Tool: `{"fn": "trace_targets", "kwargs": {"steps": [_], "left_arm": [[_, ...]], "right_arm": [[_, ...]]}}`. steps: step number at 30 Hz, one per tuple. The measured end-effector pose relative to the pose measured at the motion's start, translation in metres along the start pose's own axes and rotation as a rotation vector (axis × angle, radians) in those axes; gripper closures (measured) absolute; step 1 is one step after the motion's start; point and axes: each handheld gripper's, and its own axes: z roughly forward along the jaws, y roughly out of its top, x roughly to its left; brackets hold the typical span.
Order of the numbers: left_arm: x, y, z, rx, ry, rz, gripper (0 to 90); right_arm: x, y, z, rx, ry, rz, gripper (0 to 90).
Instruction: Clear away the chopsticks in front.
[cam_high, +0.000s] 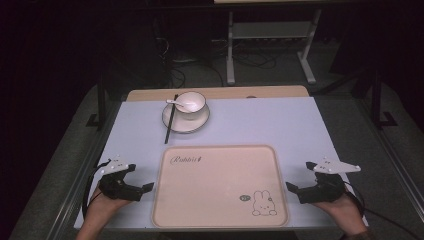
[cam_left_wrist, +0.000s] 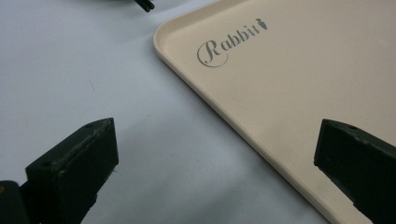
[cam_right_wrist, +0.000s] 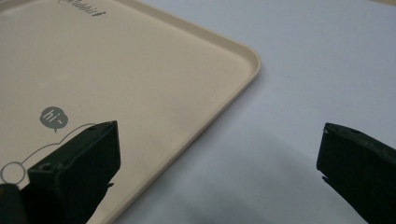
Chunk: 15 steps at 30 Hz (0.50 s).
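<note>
Both tongs idle, flanking an empty tray; tableware waits at the far edge.

Pale lavender table mat (cam_high: 300, 125) carries a beige rectangular plastic tray (cam_high: 210, 210) with rabbit print, set central near the person, likely as the landing spot. Beyond it: white round saucer (cam_high: 200, 123) bearing white bowl (cam_high: 192, 105), white spoon (cam_high: 178, 103) inside, black chopsticks (cam_high: 171, 120) laid across the saucer's left rim. Left gripper (cam_high: 141, 190) and right gripper (cam_high: 295, 190) rest beside the tray's sides, jaws spread wide, holding nothing.

A pale bench (cam_high: 280, 125) carries a beige tray (cam_high: 220, 220) at its near middle; beyond the tray's far-left corner sit a saucer (cam_high: 197, 125) and black chopsticks (cam_high: 171, 120).
</note>
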Motion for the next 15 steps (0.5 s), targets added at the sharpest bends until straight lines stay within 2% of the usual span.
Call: {"fn": "trace_targets", "kwargs": {"steps": [4,8,15], "left_arm": [[0.006,0.008,0.003,0.003,0.012,-0.003,0.0],[0.016,0.017,0.009,0.005,0.021,-0.029,0.0],[0.028,0.031,0.017,0.009,0.037,-0.031,0.0]], "right_arm": [[-0.001,-0.003,-0.002,0.002,-0.003,0.010,0.0],[-0.003,-0.003,-0.005,-0.003,-0.008,0.024,0.0],[-0.004,-0.004,-0.003,0.004,-0.001,0.024,0.0]]}}
